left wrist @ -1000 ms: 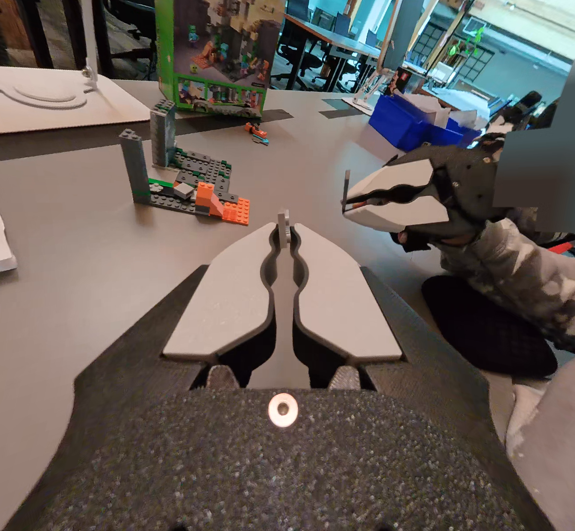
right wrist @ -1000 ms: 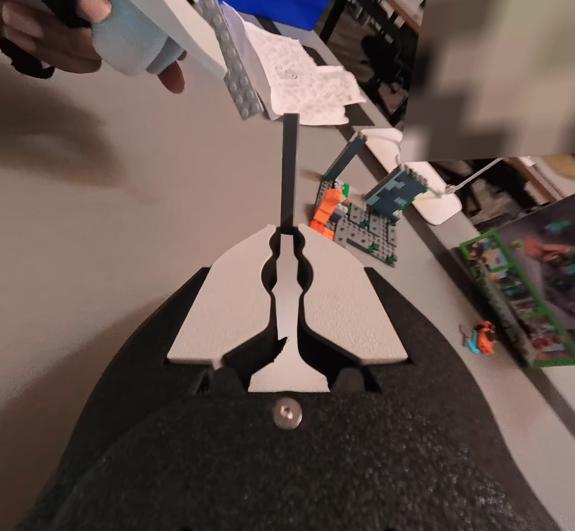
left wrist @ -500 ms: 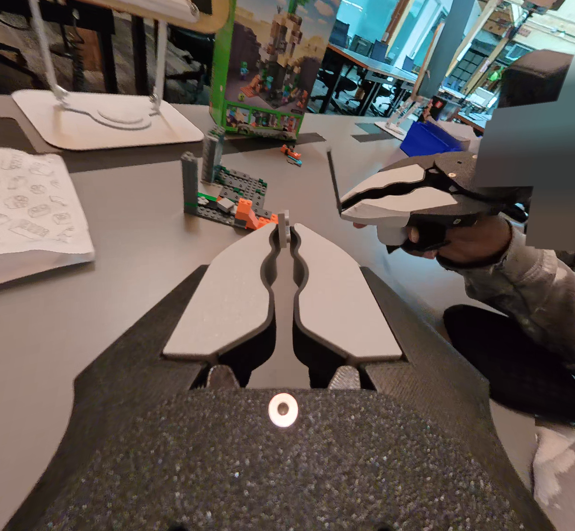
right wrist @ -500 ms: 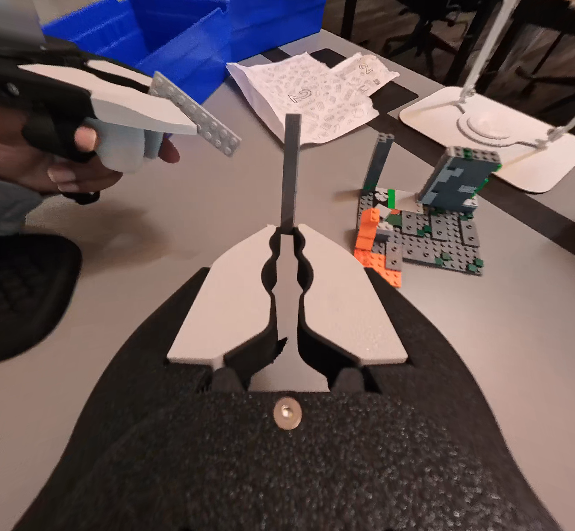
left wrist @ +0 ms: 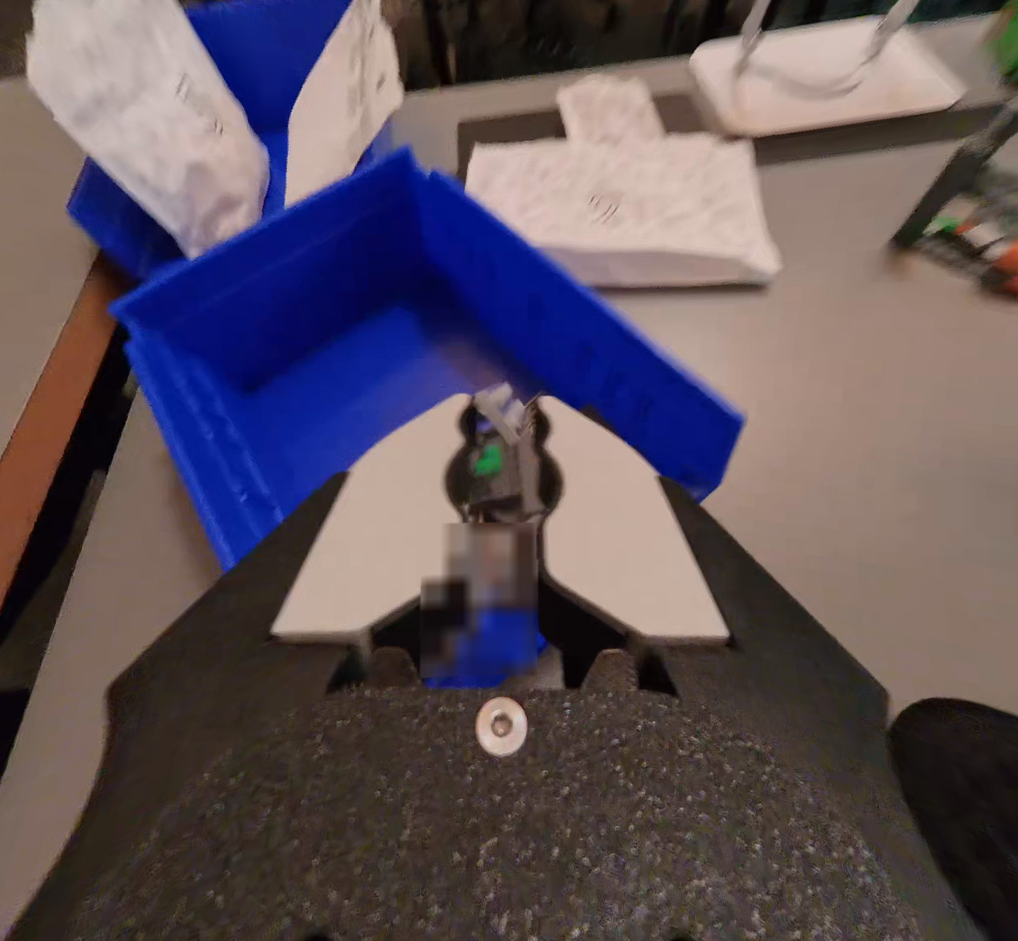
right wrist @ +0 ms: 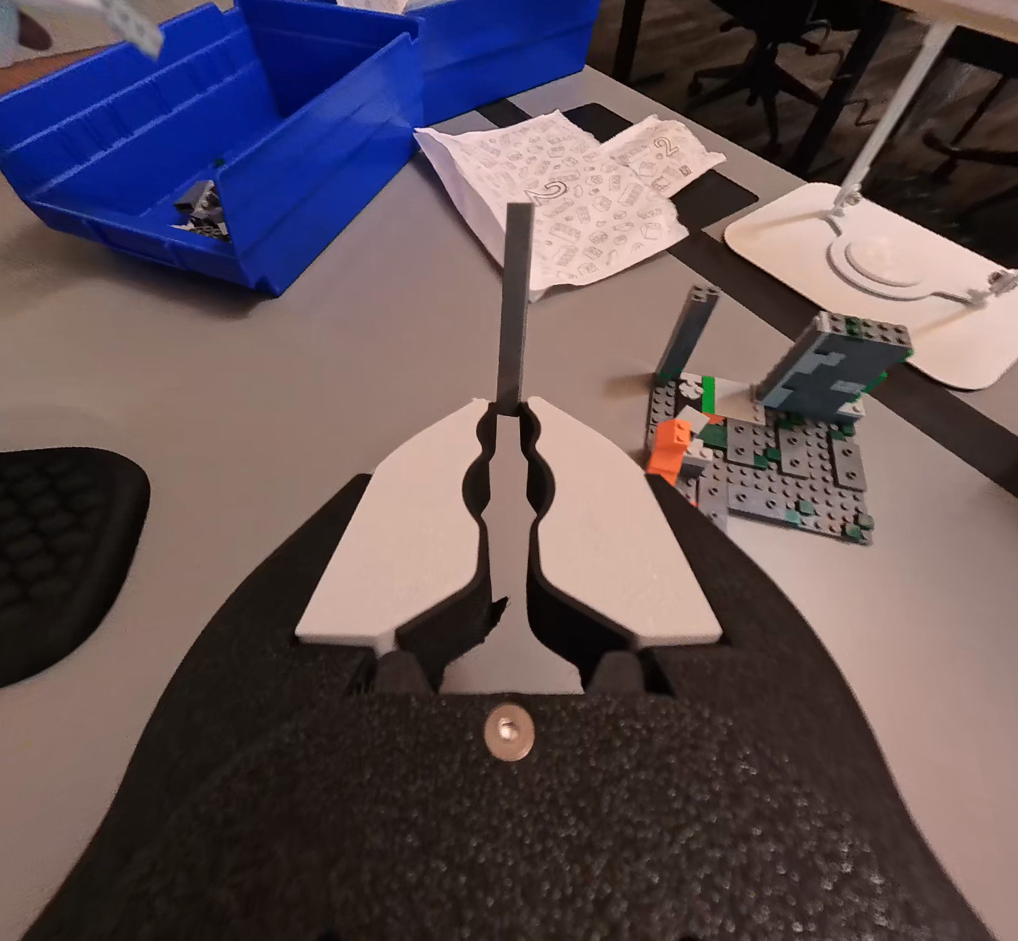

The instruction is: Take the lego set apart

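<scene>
My left gripper (left wrist: 504, 403) is shut on a light grey lego plate (left wrist: 502, 412), seen edge-on, and holds it over the near blue bin (left wrist: 551, 308). The view is blurred. Loose pieces show in the bin through the gap between the fingers. The same plate (right wrist: 129, 27) shows at the top left of the right wrist view, above the bin (right wrist: 193, 143). My right gripper (right wrist: 508, 407) is shut on a long dark grey plate (right wrist: 516, 308) that sticks up above the table. The lego build (right wrist: 771, 435), a grey base with two dark towers and orange bricks, stands to its right.
A second blue bin (right wrist: 496, 5) with paper bags stands behind the first. Printed paper bags (right wrist: 562, 198) lie flat on the table. A white stand base (right wrist: 881, 264) sits at the far right. A black pad (right wrist: 55, 545) lies at the left table edge. Across from one pair of fingers to the other is roughly 35 centimeters. The lego build (right wrist: 771, 435) lies some 20 centimeters from my right tips, 45 centimeters from my left tips. Seen from the left wrist view (left wrist: 990, 204) as well.
My left gripper has swung left, away from the build, to above the near blue bin with the light grey plate. My right gripper keeps the dark plate and has barely moved.
</scene>
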Action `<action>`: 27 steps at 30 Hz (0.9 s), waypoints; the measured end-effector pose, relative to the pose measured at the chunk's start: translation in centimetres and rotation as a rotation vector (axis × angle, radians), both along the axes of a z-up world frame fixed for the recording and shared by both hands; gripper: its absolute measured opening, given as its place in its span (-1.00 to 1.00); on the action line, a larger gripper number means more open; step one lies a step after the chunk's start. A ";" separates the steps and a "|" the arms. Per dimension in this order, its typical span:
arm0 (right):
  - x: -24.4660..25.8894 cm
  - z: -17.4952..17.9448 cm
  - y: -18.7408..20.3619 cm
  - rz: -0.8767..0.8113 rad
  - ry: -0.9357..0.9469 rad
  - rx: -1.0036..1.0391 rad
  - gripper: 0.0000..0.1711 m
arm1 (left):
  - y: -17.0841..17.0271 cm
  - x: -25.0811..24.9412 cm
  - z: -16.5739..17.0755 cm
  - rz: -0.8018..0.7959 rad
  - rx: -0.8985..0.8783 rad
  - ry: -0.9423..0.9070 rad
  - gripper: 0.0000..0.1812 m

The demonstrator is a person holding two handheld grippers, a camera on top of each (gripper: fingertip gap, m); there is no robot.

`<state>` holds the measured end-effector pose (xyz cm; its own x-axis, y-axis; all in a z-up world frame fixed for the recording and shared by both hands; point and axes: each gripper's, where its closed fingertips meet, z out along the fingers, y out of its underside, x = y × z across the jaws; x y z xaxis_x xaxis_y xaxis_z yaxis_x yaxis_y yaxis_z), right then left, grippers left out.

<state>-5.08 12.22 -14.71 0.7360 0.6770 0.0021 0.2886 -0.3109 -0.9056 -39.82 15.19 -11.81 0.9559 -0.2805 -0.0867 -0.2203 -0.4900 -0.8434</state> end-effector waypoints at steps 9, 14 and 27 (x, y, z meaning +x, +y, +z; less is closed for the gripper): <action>1.5 -0.2 -1.2 0.016 -0.002 0.016 -0.91 | -0.8 5.3 1.4 -0.169 0.142 -0.031 -0.54; 0.0 -1.4 -2.6 0.110 -0.059 0.043 -0.91 | -5.0 17.1 3.8 -0.553 0.134 -0.412 -0.54; -3.1 -2.5 -5.2 0.243 -0.161 0.096 -0.91 | -5.9 29.9 -1.3 -0.708 -0.041 -0.582 -0.94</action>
